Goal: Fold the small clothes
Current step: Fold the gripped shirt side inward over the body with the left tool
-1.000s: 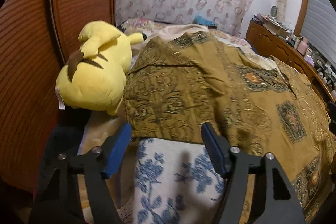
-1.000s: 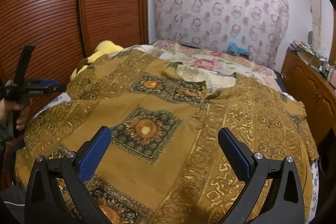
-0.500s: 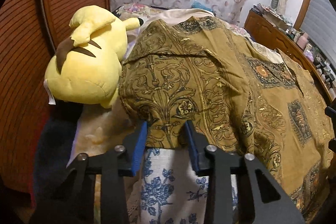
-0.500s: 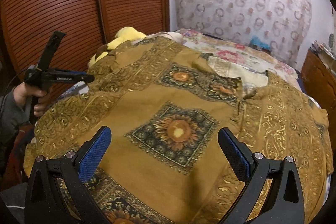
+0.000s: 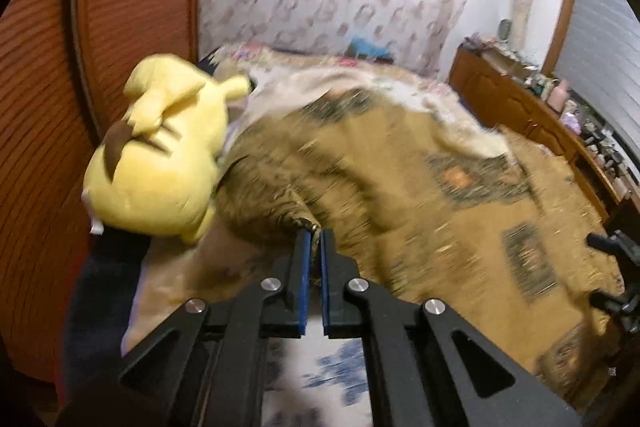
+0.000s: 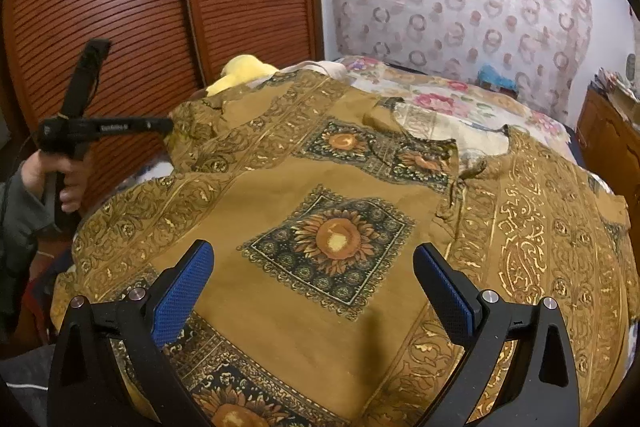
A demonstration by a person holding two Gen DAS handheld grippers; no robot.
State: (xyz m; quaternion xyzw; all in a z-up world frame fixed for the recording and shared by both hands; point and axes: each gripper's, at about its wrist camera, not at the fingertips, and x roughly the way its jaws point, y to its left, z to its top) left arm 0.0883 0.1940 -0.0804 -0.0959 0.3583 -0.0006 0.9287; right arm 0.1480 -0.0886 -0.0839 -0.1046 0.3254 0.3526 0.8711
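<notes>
red slatted doors fill the upper left behind a bed (image 6: 460, 99). across it, centre frame, lies the mustard patterned shirt (image 6: 336, 211). left gripper (image 5: 314, 233) pinches its edge beside a yellow plush toy (image 5: 160, 163); right gripper (image 6: 312, 275) hovers, fingers spread, at bottom centre.

Both wrist views over shirt (image 6: 304, 195)

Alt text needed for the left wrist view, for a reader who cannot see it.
The left gripper has its jaws shut on the edge of a mustard-brown patterned shirt spread over a bed. A yellow plush toy lies to the left beside a reddish wooden wardrobe; the picture is motion-blurred.
</notes>
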